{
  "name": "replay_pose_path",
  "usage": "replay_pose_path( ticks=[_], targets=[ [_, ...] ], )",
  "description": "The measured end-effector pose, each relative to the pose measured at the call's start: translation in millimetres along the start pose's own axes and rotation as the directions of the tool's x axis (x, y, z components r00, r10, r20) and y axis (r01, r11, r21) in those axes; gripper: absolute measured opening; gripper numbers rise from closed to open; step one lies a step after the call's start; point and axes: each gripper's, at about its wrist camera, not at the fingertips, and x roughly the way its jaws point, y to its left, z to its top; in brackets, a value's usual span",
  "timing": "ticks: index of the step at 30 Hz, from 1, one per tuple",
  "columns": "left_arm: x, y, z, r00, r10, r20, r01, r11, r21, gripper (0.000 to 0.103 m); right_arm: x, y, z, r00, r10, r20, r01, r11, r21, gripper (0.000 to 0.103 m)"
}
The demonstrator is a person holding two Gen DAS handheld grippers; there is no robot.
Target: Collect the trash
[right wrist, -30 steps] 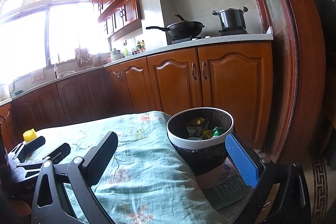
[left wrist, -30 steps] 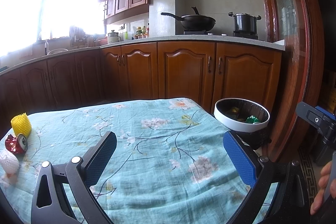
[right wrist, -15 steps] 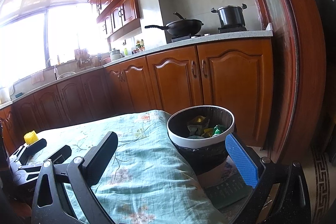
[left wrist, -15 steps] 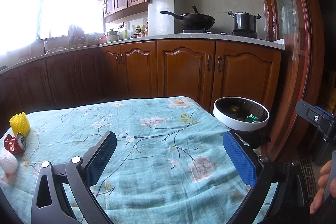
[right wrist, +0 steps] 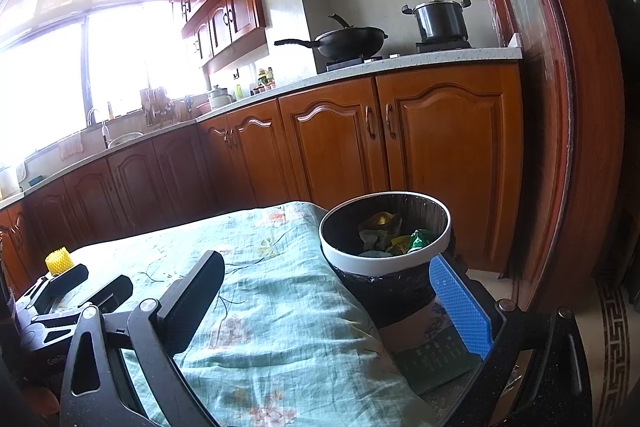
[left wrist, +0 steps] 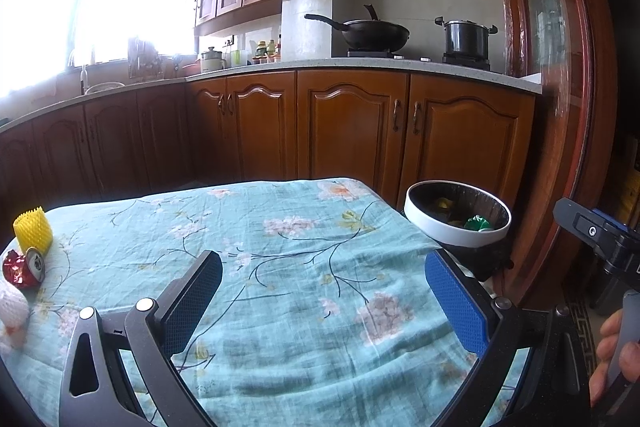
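My left gripper [left wrist: 324, 291] is open and empty above the table with the teal flowered cloth [left wrist: 288, 251]. At the table's far left lie a yellow foam fruit net [left wrist: 33, 229], a crushed red can [left wrist: 22, 267] and a white foam net [left wrist: 11, 311]. A white-rimmed trash bin [left wrist: 456, 227] with a black bag stands off the table's right end and holds wrappers. My right gripper [right wrist: 324, 287] is open and empty, close to the bin [right wrist: 384, 259]. The left gripper [right wrist: 72, 291] and the yellow net [right wrist: 59, 259] show at the left of the right wrist view.
Wooden kitchen cabinets [left wrist: 348, 131] run behind the table, with a wok [left wrist: 372, 35] and a pot [left wrist: 466, 39] on the stove. A wooden door frame [left wrist: 568, 107] stands at the right. A box [right wrist: 436, 351] sits under the bin.
Both views have drifted slightly. The bin sits a little lower in the right wrist view. Both grippers stay open and empty.
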Motion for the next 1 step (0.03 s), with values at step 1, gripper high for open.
replay_pose_path(
  ticks=[1],
  targets=[
    [0.1, -0.3, 0.0, 1.000, -0.001, -0.002, 0.001, 1.000, -0.002, 0.102, 0.6, 0.0, -0.2, 1.000, -0.001, -0.004, 0.001, 1.000, 0.001, 0.103]
  ],
)
